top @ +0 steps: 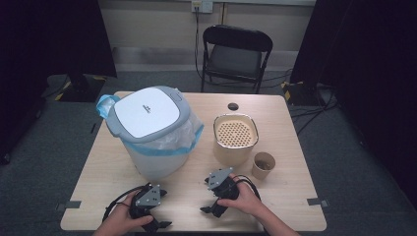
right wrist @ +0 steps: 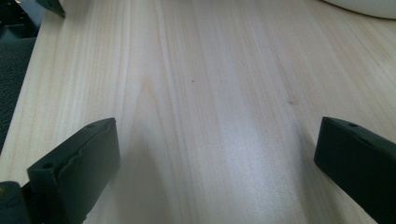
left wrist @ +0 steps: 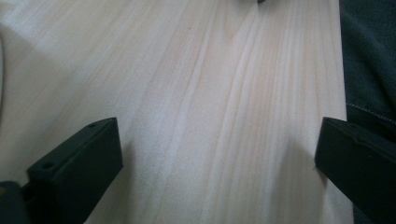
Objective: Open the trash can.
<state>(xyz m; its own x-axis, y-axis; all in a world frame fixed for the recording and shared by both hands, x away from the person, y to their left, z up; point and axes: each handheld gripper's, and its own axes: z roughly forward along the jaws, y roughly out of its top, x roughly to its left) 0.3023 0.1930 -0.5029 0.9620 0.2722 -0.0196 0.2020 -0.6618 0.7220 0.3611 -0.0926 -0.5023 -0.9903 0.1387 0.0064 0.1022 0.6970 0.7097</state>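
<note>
Both grippers rest low over the front of a light wooden table (top: 290, 196), each held by a hand. My left gripper (top: 166, 208) is at the front left and points right along the table's front edge; its jaws stand wide apart over bare wood (left wrist: 217, 140). My right gripper (top: 205, 195) faces it from the front middle, also open with nothing between its jaws (right wrist: 217, 140). Behind them stand a white bin (top: 152, 157) with a grey-rimmed lid and blue liner, a beige pot (top: 235, 132) with a perforated top, and a paper cup (top: 263, 164).
The bin's white side (right wrist: 364, 7) shows at the top right of the right gripper view. Dark clothing (left wrist: 369, 56) lies past the table edge in the left gripper view. A black folding chair (top: 236, 51) stands behind the table, with cables on the floor at the right.
</note>
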